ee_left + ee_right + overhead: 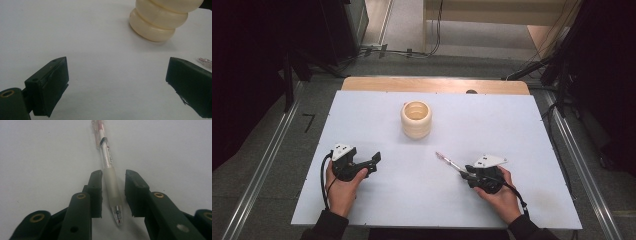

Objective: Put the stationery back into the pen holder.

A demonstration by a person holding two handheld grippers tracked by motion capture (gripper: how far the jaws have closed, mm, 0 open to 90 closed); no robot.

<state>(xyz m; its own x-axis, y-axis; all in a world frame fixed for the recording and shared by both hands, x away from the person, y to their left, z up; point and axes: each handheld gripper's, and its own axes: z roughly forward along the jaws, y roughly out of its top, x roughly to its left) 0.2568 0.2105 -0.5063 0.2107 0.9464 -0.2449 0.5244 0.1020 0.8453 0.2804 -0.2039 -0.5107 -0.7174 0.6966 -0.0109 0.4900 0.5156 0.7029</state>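
A clear pen with a pink-red end lies on the white table, right of centre. In the right gripper view the pen runs lengthwise between the jaws of my right gripper. Its rubber grip sits close to the left pad, and a gap shows at the right pad. The writing tip points back toward the gripper body. My right gripper rests low at the table. A cream ribbed cup stands upright at mid-table. My left gripper stands wide open and holds nothing, aimed toward the cup.
A wooden strip runs along the table's far edge. Cables and dark stands lie on the floor beyond it. Bare white surface spreads between the two grippers and around the cup.
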